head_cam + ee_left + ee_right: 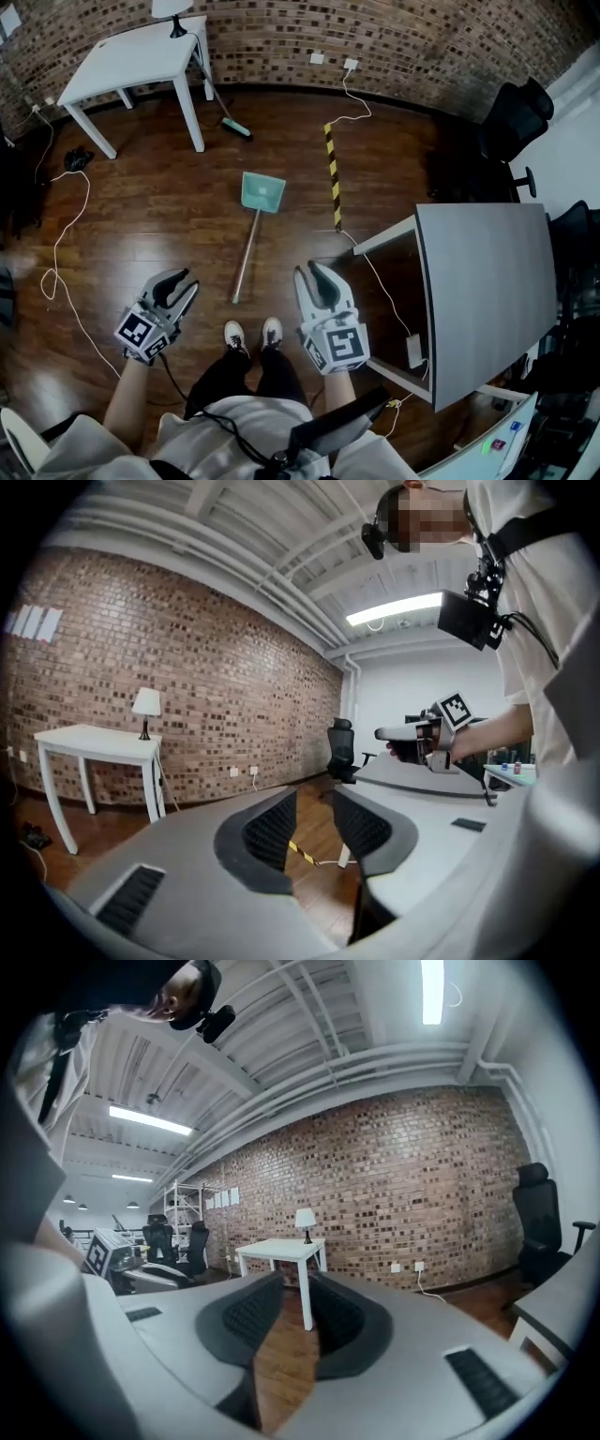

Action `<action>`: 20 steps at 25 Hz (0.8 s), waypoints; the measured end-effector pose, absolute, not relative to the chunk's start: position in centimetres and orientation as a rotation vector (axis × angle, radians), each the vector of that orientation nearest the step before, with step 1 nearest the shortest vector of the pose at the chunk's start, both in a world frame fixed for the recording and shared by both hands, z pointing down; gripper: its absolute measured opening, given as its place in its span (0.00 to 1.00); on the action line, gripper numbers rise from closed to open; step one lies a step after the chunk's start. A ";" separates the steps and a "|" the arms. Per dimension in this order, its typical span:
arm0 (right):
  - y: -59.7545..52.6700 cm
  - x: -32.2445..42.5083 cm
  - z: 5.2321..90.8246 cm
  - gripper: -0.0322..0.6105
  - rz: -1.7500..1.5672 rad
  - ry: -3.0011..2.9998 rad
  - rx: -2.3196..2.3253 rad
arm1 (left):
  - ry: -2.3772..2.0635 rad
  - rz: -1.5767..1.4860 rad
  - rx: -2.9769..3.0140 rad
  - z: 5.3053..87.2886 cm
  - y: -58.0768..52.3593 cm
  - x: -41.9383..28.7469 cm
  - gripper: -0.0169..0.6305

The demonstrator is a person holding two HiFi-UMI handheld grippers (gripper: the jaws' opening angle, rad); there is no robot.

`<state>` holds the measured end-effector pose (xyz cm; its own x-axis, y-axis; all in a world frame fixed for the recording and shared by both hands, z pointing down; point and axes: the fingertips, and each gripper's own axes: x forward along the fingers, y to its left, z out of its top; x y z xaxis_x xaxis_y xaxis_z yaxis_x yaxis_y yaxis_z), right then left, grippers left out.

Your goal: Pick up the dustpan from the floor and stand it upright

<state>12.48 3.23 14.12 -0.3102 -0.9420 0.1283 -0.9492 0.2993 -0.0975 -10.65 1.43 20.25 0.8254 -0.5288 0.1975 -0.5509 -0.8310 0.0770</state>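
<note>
White table [141, 56] at 11 o'clock, lamp [173, 11] on it, broom [230, 117] against it. Striped strip [333, 173] at 1. Grey desk [487, 291] at 3. Chair [511, 122] at 2.

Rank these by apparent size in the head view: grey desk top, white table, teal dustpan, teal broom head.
1. Grey rectangular desk top, though nearest the camera
2. White square table
3. Teal plastic dustpan with long metal handle
4. Teal broom head
</note>
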 end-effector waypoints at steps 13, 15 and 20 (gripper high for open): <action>2.4 10.0 36.0 0.52 0.558 -2.325 1.548 | -0.589 0.553 2.561 47.1 0.6 -12.1 0.27; 2.4 10.0 39.8 0.52 0.607 -2.297 1.541 | -0.593 0.584 2.502 51.5 1.3 -12.6 0.27; 2.1 10.3 49.0 0.52 0.728 -2.260 1.546 | -0.591 0.637 2.397 61.9 2.8 -12.8 0.27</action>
<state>10.30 2.13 49.03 -0.3714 -0.7718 0.5161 -0.9279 0.2897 -0.2346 -12.77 2.82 61.88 0.7875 -0.2592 0.5592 -0.5381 -0.7315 0.4188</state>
